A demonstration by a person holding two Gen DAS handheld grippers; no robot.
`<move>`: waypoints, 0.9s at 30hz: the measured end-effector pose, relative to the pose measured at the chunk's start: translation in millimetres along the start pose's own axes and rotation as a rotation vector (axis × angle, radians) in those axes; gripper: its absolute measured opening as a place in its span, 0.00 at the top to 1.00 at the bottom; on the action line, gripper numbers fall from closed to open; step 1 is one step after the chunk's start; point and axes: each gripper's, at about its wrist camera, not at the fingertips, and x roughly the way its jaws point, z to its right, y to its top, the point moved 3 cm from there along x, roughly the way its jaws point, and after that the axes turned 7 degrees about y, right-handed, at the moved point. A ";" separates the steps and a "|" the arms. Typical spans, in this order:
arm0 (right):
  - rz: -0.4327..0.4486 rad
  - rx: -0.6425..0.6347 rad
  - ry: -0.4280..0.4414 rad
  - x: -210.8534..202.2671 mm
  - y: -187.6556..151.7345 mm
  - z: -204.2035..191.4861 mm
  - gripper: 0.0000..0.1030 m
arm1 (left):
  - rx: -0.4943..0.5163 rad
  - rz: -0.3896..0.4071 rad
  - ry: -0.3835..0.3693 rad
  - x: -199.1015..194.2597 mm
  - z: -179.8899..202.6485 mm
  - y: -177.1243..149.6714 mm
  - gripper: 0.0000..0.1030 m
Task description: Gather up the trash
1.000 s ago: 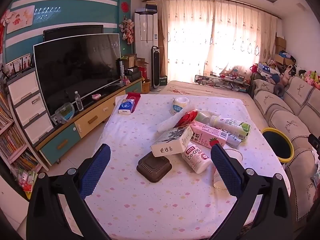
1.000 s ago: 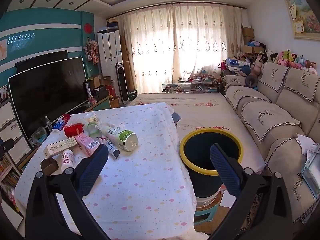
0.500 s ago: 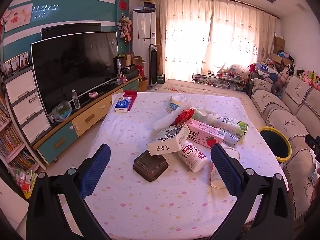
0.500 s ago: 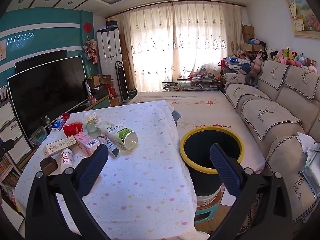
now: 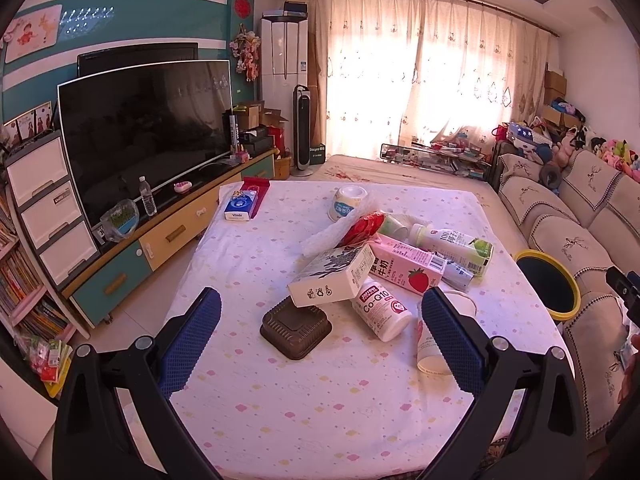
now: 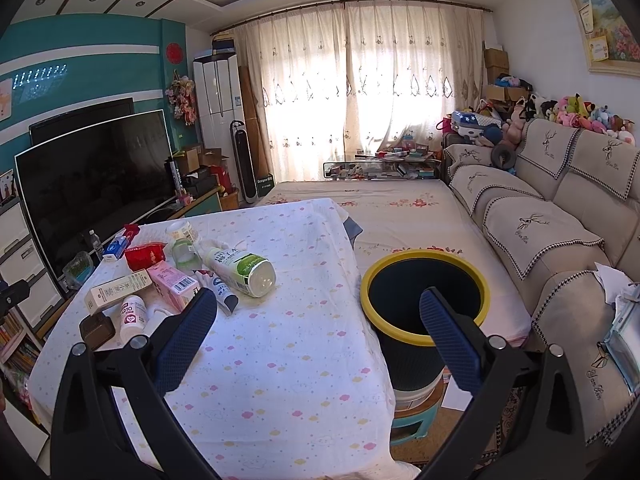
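My left gripper (image 5: 320, 338) is spread wide, empty, over the dark brown square plastic container (image 5: 296, 329) mid-frame. My right gripper (image 6: 318, 326) gapes empty; the yellow-rimmed dark bin (image 6: 425, 268) sits centre-right.

Ahead of you sunlit cream curtains (image 5: 432, 76), to your left a teal striped wall (image 5: 132, 12) behind a large dark television (image 5: 148, 120), to your right a beige sofa (image 6: 540, 216)

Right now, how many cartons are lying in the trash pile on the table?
2. A white carton lies tilted on the brown tray; a pink strawberry milk carton lies just right of it. Others may be hidden under the pile.
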 end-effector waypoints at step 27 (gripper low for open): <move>-0.007 0.006 0.001 6.0 -5.8 0.5 0.06 | 0.005 -0.019 -0.014 7.7 4.2 -3.8 0.04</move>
